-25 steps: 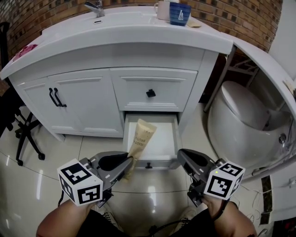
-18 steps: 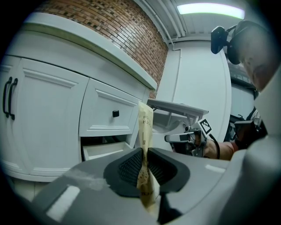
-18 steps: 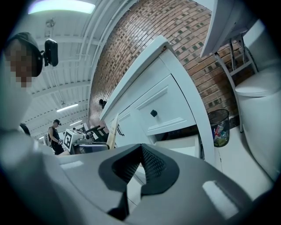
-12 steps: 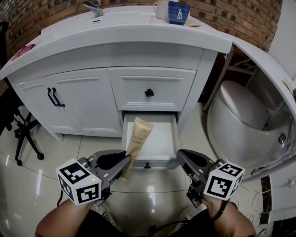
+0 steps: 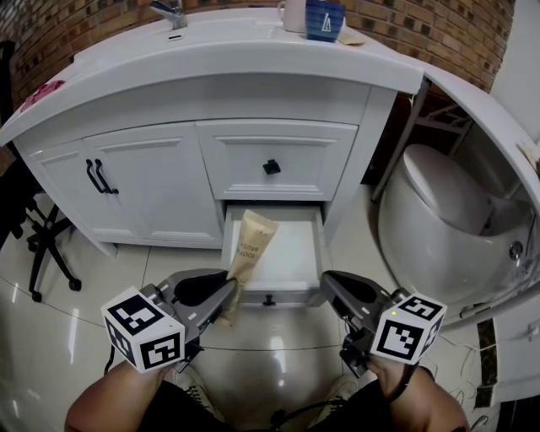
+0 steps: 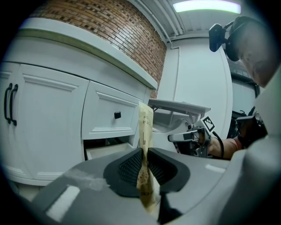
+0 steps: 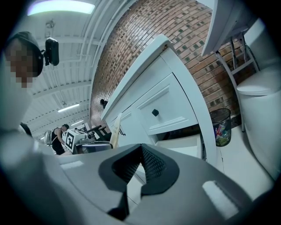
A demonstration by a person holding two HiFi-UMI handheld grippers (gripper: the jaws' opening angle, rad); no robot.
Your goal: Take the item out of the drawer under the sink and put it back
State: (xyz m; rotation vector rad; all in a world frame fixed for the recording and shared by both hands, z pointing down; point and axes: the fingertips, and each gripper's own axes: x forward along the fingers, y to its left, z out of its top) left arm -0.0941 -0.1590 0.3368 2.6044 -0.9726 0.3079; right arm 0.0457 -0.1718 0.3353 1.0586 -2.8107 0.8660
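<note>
Head view: left gripper (image 5: 228, 294) is pinching a tan tube (image 5: 250, 243) near its bottom end. The tube pokes up and forward, and from here it sits over the front left part of the open drawer (image 5: 297, 253). Can't tell whether it's touching the drawer. That's the bottom drawer of the white vanity (image 5: 143, 181), pulled out under a closed drawer with a black knob (image 5: 271, 167).

In the left gripper view the pads are clamped on the tube from both sides. It stands pretty much upright, with a bit of the crimped end hanging out below the pads.

Right gripper (image 5: 326, 283) is just by the drawer's front right corner. Its jaws are pressed together with nothing in them, which is clear in the right gripper view.

There's a blue mug (image 5: 325, 20) up on the counter, a white toilet (image 5: 439, 219) off to the right, and a black bin (image 7: 221, 127) by the brick wall.
</note>
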